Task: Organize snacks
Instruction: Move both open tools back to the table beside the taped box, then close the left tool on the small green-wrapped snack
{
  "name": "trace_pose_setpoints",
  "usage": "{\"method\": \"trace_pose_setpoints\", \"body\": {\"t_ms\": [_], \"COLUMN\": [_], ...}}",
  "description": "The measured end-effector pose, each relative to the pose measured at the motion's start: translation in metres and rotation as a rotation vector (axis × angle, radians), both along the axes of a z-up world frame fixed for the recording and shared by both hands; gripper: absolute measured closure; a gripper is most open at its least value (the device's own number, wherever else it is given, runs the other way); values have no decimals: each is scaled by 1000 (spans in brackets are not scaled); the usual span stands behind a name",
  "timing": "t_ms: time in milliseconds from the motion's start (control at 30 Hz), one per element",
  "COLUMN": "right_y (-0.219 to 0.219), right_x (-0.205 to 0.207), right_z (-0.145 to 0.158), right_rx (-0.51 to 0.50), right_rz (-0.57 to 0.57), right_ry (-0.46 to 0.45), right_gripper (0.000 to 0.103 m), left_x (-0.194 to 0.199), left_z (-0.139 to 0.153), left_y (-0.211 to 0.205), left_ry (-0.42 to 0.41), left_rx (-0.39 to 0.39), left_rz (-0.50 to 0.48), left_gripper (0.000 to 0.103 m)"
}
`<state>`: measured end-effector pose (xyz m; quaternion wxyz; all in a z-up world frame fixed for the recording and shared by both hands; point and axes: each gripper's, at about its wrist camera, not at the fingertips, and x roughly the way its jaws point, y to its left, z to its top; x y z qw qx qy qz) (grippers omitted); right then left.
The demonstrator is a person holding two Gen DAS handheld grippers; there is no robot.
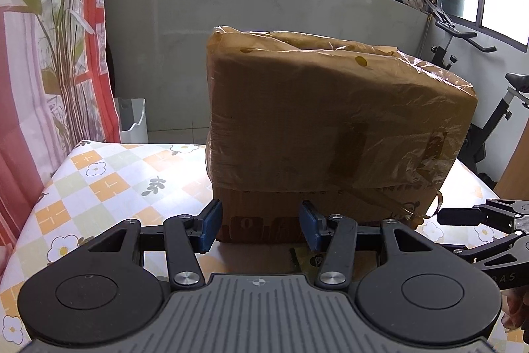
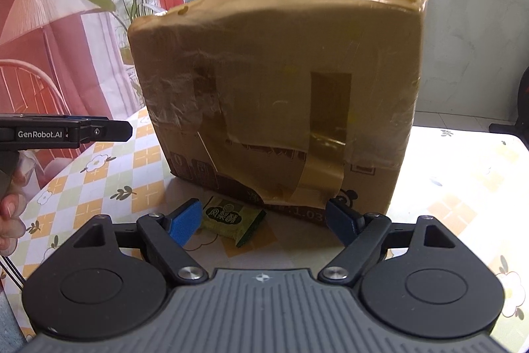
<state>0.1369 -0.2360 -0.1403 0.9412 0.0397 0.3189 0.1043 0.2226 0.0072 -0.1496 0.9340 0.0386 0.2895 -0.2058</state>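
Observation:
A tall cardboard box [image 1: 330, 121] wrapped in brown tape and clear film stands on the table [image 1: 99, 187], which has a checked flower cloth. In the right wrist view a small green snack packet [image 2: 231, 220] lies flat in front of the box [image 2: 281, 81]. My right gripper [image 2: 263, 217] is open around the packet, whose left end is close to the left blue pad [image 2: 185, 222]. My left gripper [image 1: 261, 225] is open just in front of the box's lower edge, with nothing between its pads. A sliver of the packet [image 1: 302, 258] shows under it.
A hand [image 2: 10, 220] holds the left gripper [image 2: 99, 131] at the left of the right wrist view. The right gripper [image 1: 479, 217] shows at the right of the left wrist view. A red curtain [image 1: 33, 88], a white bin [image 1: 132, 121] and an exercise bike [image 1: 496, 121] stand beyond the table.

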Motion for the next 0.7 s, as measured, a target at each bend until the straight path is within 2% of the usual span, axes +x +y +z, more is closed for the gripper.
{"method": "trace_pose_setpoints", "body": {"t_ms": [333, 700], "right_y": [4, 21], "right_x": [8, 26], "right_z": [-17, -34], "right_rx": [-15, -52], "right_rz": [17, 86], "right_ry": [32, 61], "right_gripper": [26, 36], "left_x": [5, 16], "left_z": [-15, -42], "left_y": [-4, -16], "left_ry": [32, 113], "left_rx": [4, -5], "left_rz": [-15, -72], "left_gripper": [49, 50]}}
